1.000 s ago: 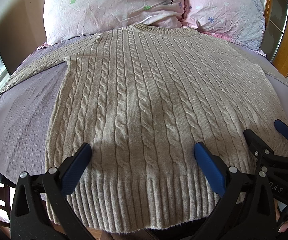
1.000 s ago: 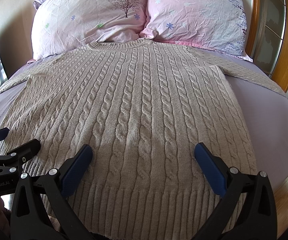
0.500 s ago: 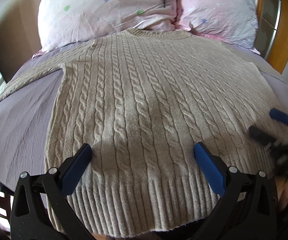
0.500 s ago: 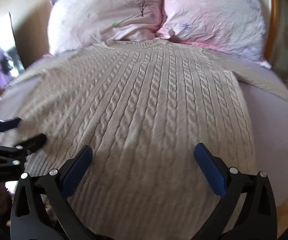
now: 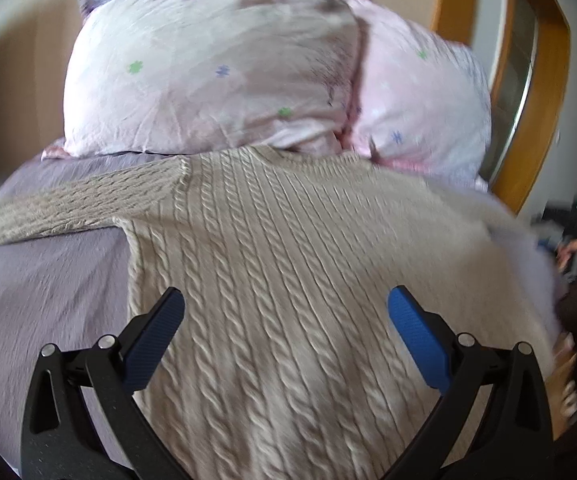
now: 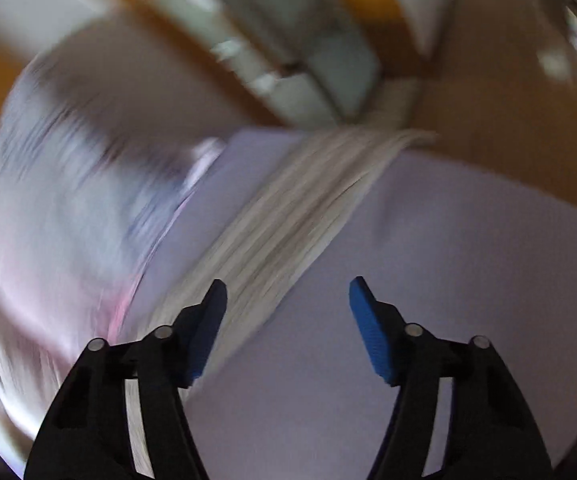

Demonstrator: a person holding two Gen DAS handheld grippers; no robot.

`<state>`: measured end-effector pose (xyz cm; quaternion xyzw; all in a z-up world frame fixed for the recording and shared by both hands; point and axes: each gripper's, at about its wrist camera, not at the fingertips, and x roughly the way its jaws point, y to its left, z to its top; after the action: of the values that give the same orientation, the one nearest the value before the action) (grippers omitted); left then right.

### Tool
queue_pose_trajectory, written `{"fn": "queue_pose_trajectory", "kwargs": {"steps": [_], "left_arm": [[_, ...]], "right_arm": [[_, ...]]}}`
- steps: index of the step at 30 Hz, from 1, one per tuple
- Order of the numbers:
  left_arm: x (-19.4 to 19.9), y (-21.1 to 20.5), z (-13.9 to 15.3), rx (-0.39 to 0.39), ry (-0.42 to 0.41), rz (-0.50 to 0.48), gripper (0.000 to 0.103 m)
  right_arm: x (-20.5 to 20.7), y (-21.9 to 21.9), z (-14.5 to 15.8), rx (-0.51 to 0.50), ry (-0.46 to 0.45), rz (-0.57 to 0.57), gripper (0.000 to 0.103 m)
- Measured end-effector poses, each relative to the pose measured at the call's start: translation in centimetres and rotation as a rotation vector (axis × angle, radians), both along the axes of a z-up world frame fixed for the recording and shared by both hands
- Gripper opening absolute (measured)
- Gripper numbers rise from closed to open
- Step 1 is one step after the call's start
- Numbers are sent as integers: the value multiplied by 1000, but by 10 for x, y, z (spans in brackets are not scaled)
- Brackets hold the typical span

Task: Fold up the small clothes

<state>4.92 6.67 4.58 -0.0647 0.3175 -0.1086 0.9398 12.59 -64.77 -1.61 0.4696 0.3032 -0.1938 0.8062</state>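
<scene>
A beige cable-knit sweater [image 5: 288,264] lies flat, front up, on a lilac bed sheet [image 5: 40,288], its neck toward the pillows. Its left sleeve [image 5: 48,208] stretches out to the left. My left gripper [image 5: 286,312] is open and empty above the sweater's body. In the blurred right wrist view, the sweater's right sleeve [image 6: 300,208] runs diagonally across the sheet [image 6: 448,280]. My right gripper [image 6: 288,300] is open and empty just above the sleeve's near part.
Two pink floral pillows [image 5: 208,76] lie at the head of the bed. A wooden frame with a glass panel [image 5: 528,92] stands at the right. In the right wrist view, wooden furniture and floor [image 6: 488,100] lie beyond the bed edge.
The left gripper moved forward up the sweater's body. The right gripper swung fast to the right, from above the sweater's body to its right sleeve; its view is now motion-blurred.
</scene>
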Motion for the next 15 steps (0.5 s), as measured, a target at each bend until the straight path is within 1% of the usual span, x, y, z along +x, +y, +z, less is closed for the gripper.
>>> {"fn": "queue_pose_trajectory", "kwargs": {"steps": [1, 2, 3, 5, 6, 7, 8, 9, 10, 11, 13, 14, 15], "left_arm": [[5, 14, 4, -41, -13, 28, 101], [6, 21, 6, -60, -21, 46, 101], [8, 31, 8, -77, -26, 71, 101], [16, 54, 12, -96, -37, 134, 101], [17, 62, 12, -103, -42, 158, 101], [20, 78, 12, -120, -51, 202, 101], [21, 91, 12, -143, -59, 236, 101], [22, 104, 11, -170, -63, 272, 101], [24, 121, 9, -202, -56, 321, 101], [26, 138, 7, -228, -45, 364, 101], [28, 170, 2, -262, -23, 453, 101], [28, 184, 0, -273, -18, 494, 101], [26, 196, -2, -285, -15, 530, 101]], "right_arm": [[6, -20, -9, 56, -9, -39, 58], [7, -32, -12, 80, -31, -67, 57], [11, -42, -14, 95, -40, -87, 56], [19, -60, -17, 112, -59, -124, 51], [20, -66, -20, 118, -67, -137, 42], [21, -73, -25, 131, -80, -161, 26], [27, -74, -29, 138, -78, -173, 14], [30, -79, -36, 145, -79, -178, 9], [31, -81, -35, 140, -84, -180, 9], [34, -75, -30, 98, -71, -176, 9], [37, -50, 0, -66, -105, -120, 9], [43, -30, 20, -161, -127, -69, 9], [47, -9, 38, -232, -152, -18, 9]]}}
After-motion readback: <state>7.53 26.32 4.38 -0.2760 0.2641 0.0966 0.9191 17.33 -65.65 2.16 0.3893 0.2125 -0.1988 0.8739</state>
